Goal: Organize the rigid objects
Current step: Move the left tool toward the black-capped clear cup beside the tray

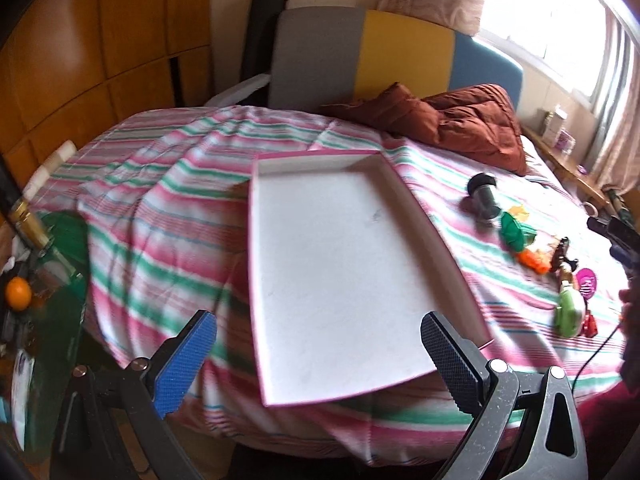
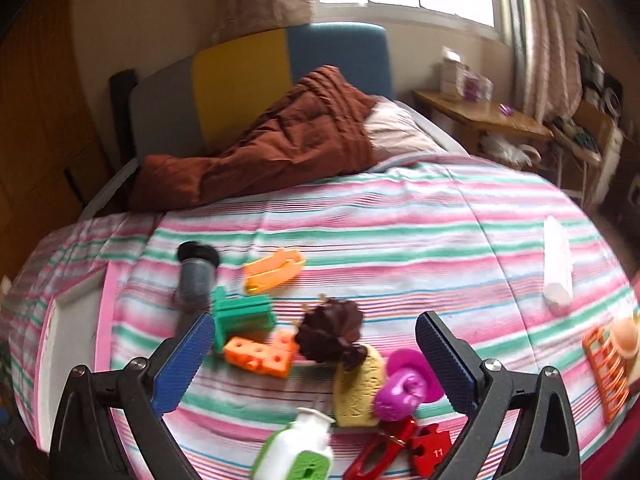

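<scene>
Both released: left hand-held gripper [image 1: 316, 356] over empty tray [image 1: 320, 256], ready as bin; right hand-held gripper [image 2: 312, 364] over toys [image 2: 328, 332], scattered at tray's 3 o'clock on bed [image 2: 400, 240].

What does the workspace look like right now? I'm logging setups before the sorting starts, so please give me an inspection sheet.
Surface: bed with a striped cover, rumpled.
Job's things: tray, white with a pink rim, nothing in it; toys lie loose beside it, among them a dark jar, green block, orange block, purple toy, white and green bottle, red puzzle piece.
Clutter: brown quilt at the headboard.
Grippers: left gripper open above the tray's near end; right gripper open above the toys.
Cables: thin black cable at the bed's edge.
Surroundings: window, curtains, wooden wardrobe, side table.
</scene>
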`<state>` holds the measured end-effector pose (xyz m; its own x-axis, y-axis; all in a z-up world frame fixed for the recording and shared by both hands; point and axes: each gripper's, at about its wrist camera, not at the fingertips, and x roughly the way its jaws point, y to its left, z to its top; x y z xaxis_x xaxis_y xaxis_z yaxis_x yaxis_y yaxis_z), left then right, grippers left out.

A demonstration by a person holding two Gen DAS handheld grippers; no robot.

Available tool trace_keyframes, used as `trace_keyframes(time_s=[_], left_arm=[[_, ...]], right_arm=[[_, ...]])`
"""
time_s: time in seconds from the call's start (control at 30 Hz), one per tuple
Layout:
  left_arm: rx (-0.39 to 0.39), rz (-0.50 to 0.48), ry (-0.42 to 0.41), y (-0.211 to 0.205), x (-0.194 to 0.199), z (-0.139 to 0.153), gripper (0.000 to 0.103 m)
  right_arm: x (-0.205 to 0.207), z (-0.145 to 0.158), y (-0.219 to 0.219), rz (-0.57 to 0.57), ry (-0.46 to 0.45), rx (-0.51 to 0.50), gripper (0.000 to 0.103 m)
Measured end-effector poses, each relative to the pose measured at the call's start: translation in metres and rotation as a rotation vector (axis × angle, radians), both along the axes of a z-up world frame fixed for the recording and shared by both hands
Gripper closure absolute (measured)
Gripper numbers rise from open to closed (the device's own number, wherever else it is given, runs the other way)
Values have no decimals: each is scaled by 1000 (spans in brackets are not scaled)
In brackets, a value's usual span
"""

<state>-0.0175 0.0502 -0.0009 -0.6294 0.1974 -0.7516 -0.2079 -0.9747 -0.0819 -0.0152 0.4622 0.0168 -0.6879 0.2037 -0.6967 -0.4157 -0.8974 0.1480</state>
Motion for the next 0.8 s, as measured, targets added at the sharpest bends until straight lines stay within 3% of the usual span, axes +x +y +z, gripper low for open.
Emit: trace_keyframes(time_s=[0.13,0.23,0.5,0.73,0.8], left_arm=[[23,-60,-23,22,-15,8,0],[53,-127,-60,45,-29,10,1],[33,-291,-77,134,-72,12,1],[48,-349,-118,206,-128,0,2],[43,-356,-130,223,-141,-6,6]], right_arm=[[8,-2,23,-71,44,-146,1],[9,-2,26,-76,52,-171,1],[9,-1,30,-68,63,-198,1],[6,-5,32,-64,43,-214,1],[5,-6,33,-62,39,-217,1]])
